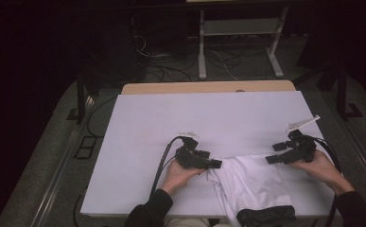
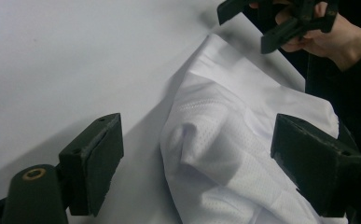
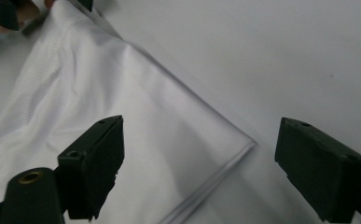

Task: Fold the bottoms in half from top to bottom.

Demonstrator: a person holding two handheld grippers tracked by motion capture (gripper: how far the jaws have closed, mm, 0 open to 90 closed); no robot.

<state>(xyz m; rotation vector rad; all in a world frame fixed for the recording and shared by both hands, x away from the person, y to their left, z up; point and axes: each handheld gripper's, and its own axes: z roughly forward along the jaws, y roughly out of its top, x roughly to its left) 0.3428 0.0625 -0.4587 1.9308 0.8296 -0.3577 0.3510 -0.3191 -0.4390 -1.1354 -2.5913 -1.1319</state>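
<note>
White mesh garment (image 1: 247, 182) is lying crumpled at the near edge of the white table (image 1: 171, 118), right of centre, its black waistband (image 1: 265, 216) hanging over the near edge. Left gripper (image 1: 214, 164) is sitting just at the garment's left edge, jaws standing open, a bunched fold of fabric (image 2: 215, 154) lying between them but pads not pressing on it. Right gripper (image 1: 276, 152) is hovering near the garment's far right corner (image 3: 250, 142), jaws spread wide, the hemmed corner lying flat on the table between them, not gripped. Both hands (image 1: 178, 174) are coming in from the near side, dark sleeves (image 1: 150, 213) showing
</note>
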